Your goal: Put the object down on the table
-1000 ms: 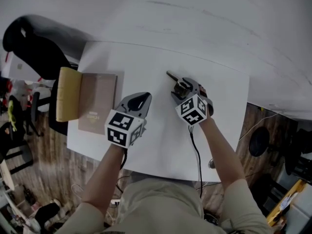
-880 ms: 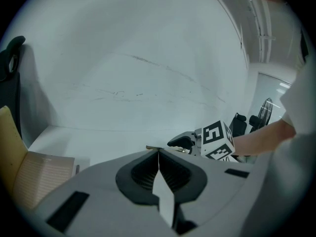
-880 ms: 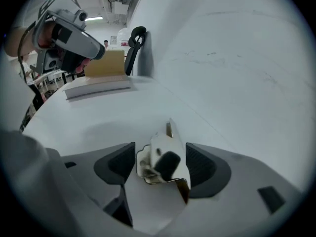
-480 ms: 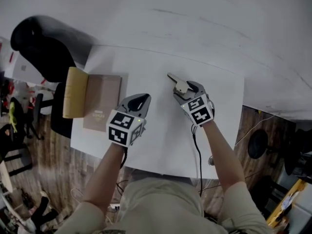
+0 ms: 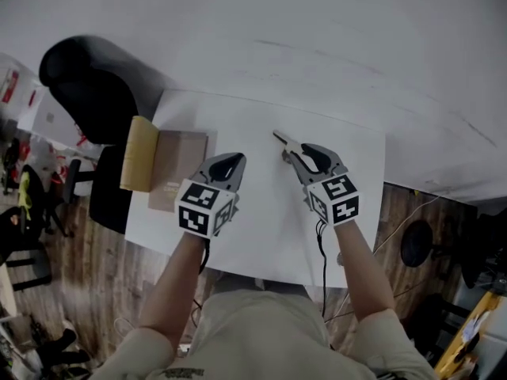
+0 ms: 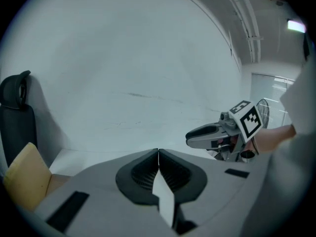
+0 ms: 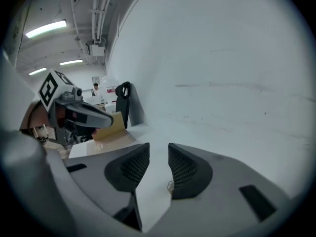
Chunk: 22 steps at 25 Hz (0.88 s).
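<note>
**A:** How far along is it?

**B:** Done, by the look of it. The small tool with a thin dark stem and a pale head point(image 5: 282, 141) lies on the smooth white table point(image 5: 261, 228), just ahead of the right gripper point(image 7: 159, 157) and free of it; what kind of tool it is I cannot tell, it shows too small.

**A:** And the claws?

**B:** The right gripper's jaws have just been closing and now stand a narrow gap apart; only bare tabletop shows between the ribbed dark pads point(image 7: 131, 166). The left gripper point(image 6: 158, 154) has its jaws pressed together on nothing; it hangs above the table.

**A:** Anything left to do?

**B:** Little, I judge; perhaps only drawing both hands clear.

**A:** Materials, shapes?

**B:** The grippers are matt grey plastic, rounded shells with grid-textured black pads; the table is flat, rectangular and dull-surfaced. At its left end lies a flat brown book point(image 5: 181, 165), with a pale yellow padded or rolled piece point(image 5: 139, 165) touching its far side; a black moulded chair back point(image 5: 87, 93) stands beyond the corner.
</note>
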Each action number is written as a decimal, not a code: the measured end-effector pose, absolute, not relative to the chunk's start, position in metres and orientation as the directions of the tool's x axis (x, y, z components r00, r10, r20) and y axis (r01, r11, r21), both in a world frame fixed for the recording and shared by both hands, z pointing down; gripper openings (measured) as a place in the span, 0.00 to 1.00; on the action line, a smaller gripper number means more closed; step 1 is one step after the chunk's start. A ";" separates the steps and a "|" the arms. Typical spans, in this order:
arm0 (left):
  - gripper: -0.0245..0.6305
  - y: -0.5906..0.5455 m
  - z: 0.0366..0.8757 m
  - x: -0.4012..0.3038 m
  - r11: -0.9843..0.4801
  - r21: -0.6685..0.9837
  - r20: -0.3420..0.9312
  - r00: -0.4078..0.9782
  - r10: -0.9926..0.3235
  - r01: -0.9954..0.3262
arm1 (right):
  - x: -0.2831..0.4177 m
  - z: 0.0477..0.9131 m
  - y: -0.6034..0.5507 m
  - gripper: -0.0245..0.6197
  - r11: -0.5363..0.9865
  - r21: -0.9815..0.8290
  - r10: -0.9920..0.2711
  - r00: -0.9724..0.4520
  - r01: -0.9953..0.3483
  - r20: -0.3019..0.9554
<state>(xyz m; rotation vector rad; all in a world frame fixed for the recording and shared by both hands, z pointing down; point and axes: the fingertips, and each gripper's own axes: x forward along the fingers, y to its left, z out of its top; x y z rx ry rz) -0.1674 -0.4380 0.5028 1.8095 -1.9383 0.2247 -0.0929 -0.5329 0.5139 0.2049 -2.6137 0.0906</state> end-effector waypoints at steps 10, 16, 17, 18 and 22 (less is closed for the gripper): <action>0.07 -0.407 0.429 -0.162 0.083 0.136 0.353 -0.030 -0.935 -0.987 | -0.057 0.398 -0.491 0.17 0.983 -0.031 -0.160 -0.937 -0.179 0.310; 0.07 -0.389 0.389 -0.147 0.043 0.100 0.297 -0.011 -0.955 -0.994 | -0.036 0.345 -0.469 0.13 0.986 -0.014 -0.161 -0.964 -0.168 0.213; 0.07 -0.385 0.382 -0.145 0.038 0.090 0.290 -0.010 -0.957 -0.995 | -0.033 0.338 -0.464 0.12 0.986 -0.002 -0.162 -0.966 -0.166 0.203; 0.07 -0.381 0.376 -0.142 0.034 0.072 0.285 -0.012 -0.959 -0.997 | -0.030 0.332 -0.459 0.10 0.986 0.012 -0.163 -0.967 -0.164 0.195; 0.07 -0.367 0.351 -0.127 0.001 -0.025 0.259 -0.007 -0.966 -1.000 | -0.017 0.312 -0.441 0.10 0.988 0.028 -0.153 -0.974 -0.151 0.165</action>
